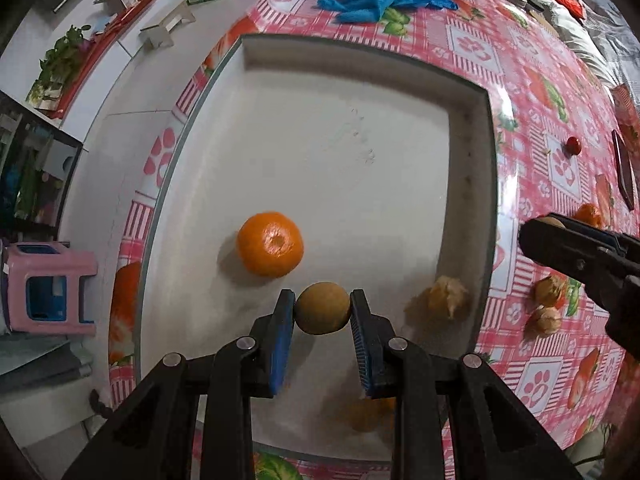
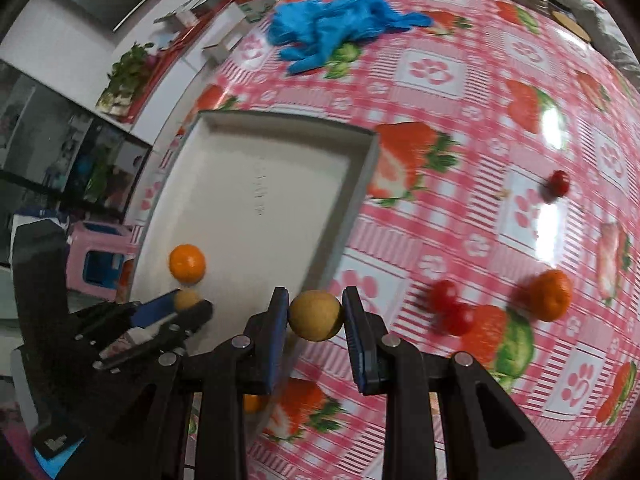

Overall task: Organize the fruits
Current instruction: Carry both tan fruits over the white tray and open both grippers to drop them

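Only the left wrist view shows papery husked fruits (image 1: 448,296) low right in the white tray (image 1: 468,128); only the right shows blurred red tomatoes (image 2: 452,308). The left gripper (image 1: 322,308) clamps a round tan fruit (image 1: 322,312) over the tray beside a glossy tangerine (image 1: 270,244). The right gripper (image 2: 316,312) pinches a matte tan ball (image 2: 316,316) at frame bottom centre.

You are working at a table under a glossy pink checked tablecloth (image 2: 460,208) that is catching glare, with a pink stool (image 1: 48,288) standing on the pale floor beside what is possibly a dark cabinet (image 1: 32,172).
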The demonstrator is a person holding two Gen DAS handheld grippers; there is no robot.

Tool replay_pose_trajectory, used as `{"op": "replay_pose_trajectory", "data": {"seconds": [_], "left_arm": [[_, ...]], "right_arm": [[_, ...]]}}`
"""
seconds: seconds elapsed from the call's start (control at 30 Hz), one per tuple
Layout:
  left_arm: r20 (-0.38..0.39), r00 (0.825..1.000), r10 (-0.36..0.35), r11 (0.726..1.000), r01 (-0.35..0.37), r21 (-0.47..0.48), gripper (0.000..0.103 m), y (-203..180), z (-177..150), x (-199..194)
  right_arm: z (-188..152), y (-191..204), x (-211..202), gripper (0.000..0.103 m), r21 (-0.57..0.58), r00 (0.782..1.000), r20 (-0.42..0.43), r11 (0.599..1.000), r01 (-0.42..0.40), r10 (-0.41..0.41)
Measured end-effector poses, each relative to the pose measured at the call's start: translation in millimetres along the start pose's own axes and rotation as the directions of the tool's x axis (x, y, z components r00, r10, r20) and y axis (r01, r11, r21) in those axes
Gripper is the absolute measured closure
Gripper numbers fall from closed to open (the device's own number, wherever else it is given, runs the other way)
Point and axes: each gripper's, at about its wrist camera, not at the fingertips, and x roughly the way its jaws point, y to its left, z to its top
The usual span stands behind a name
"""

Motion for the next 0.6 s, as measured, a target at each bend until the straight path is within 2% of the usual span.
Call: {"op": "replay_pose_trajectory", "data": {"seconds": [0.23, 0.6], "left_arm": [[-0.012, 1.0, 0.003, 1.0, -0.003, 0.001, 0.073, 3.6, -2.1, 6.8], [-0.025, 1.0, 0.008, 1.0, -0.007, 0.015, 0.073, 3.2, -2.4, 11.2]], "right_arm": [[3.0, 20.9, 17.8, 0.073, -0.028, 0.999, -0.034, 0.999, -0.016, 0.015], [1.3, 27.1, 37.7, 0.073, -0.036, 0.996, -0.087, 0.999, -0.018, 0.014]]}}
